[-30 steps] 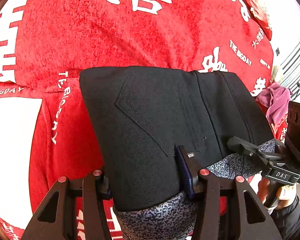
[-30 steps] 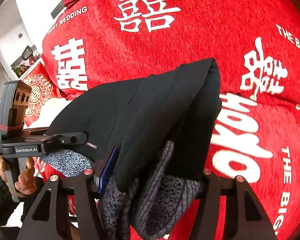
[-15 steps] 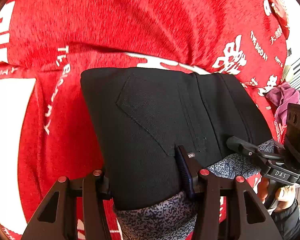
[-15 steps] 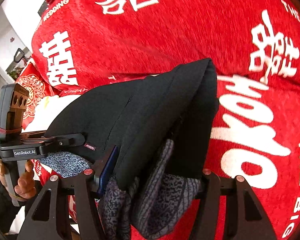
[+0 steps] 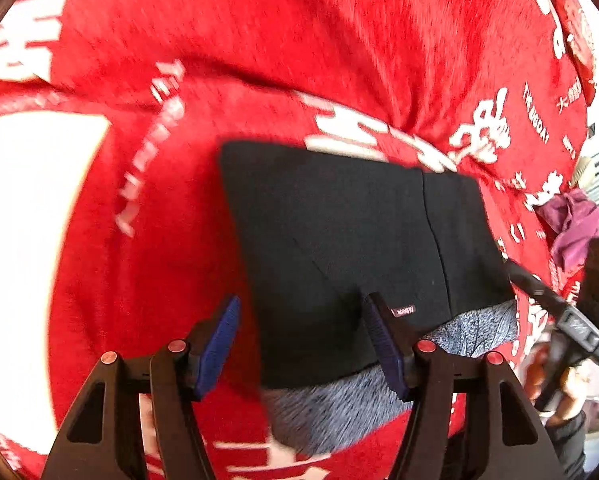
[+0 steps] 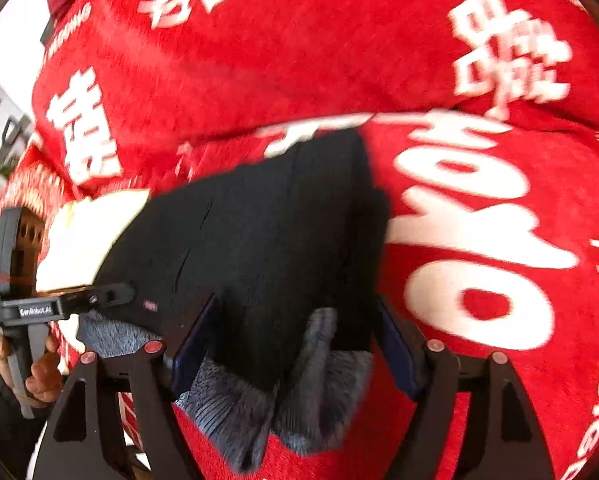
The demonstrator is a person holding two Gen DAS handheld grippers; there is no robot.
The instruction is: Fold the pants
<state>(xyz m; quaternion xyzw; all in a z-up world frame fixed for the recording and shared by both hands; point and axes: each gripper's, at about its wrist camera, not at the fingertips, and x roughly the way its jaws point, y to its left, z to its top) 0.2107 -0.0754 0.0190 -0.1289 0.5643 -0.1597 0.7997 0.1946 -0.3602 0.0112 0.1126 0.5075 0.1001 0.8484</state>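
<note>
Honestly, quick rundown of where this sits:
pants [image 5: 351,248]: black, already folded into a thick pad, lying on the red blanket [image 5: 259,48], grey fleecy lining poking out the near edge.
left gripper [image 5: 299,344]: fingers spread wide, pad's corner sits between them, looks like no pinch.
right gripper [image 6: 295,344]: also spread, straddling the other bunched end.
feel: I'd guess soft, floppy, a bit bulky, not slippery, nothing fragile.
where to grab: probably the near edge, pinching all layers together so the lining doesn't slide out.
</note>
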